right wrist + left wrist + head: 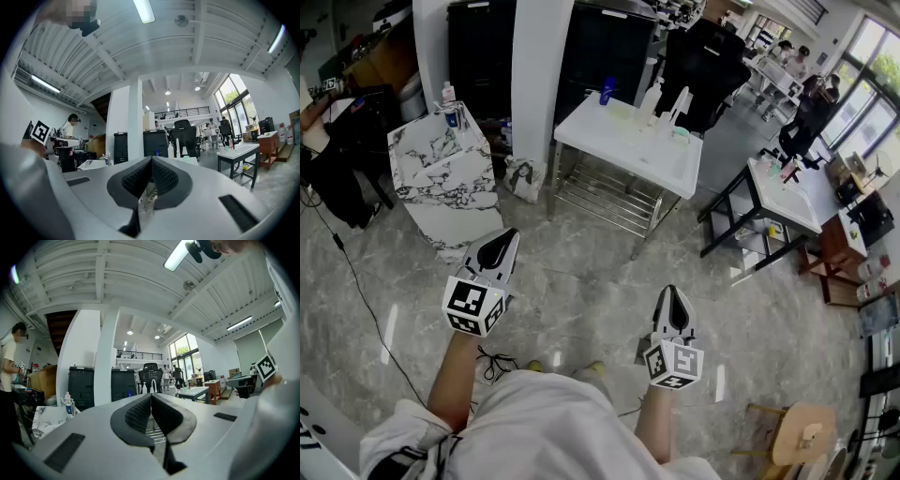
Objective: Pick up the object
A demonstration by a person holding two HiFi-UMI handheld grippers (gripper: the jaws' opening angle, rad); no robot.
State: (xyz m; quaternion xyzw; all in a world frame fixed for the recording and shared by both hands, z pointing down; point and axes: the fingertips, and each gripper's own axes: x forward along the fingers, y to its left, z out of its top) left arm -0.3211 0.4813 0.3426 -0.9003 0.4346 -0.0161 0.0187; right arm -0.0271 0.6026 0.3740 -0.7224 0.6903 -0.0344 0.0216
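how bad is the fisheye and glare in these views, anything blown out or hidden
Head view: mild barrel bend, even daylight, the white table sharp, the windows at top right washed out. Left gripper view: strong fisheye with black corners, a ceiling strip light blown out. Right gripper view: same fisheye, its ceiling strip light glaring, a mosaic patch at top left.

Seemingly open floor (581, 272) — marble block (455, 187), table (614, 131) beyond
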